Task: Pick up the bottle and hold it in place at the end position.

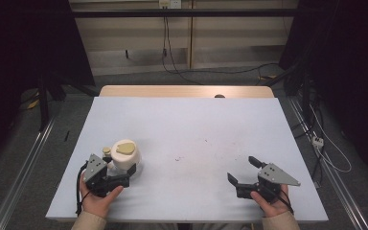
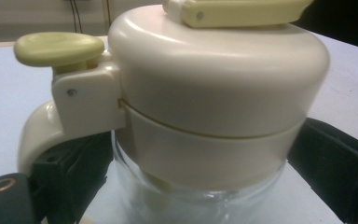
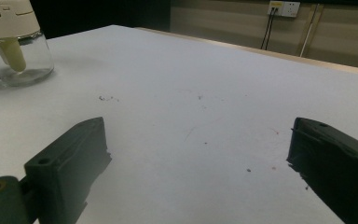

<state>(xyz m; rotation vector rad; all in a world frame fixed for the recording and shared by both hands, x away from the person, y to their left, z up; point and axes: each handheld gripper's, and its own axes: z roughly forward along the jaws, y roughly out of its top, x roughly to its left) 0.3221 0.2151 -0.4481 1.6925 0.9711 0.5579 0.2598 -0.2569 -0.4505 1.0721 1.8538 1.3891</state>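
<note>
We keep the left gripper (image 1: 122, 176), at the lower left of the high view, clamped on the cream-lidded glass jar (image 1: 124, 154) below its lid, squeezing evenly so the glass cannot slip. The right gripper (image 1: 243, 171), lower right, stands wide open, holding nothing.
</note>
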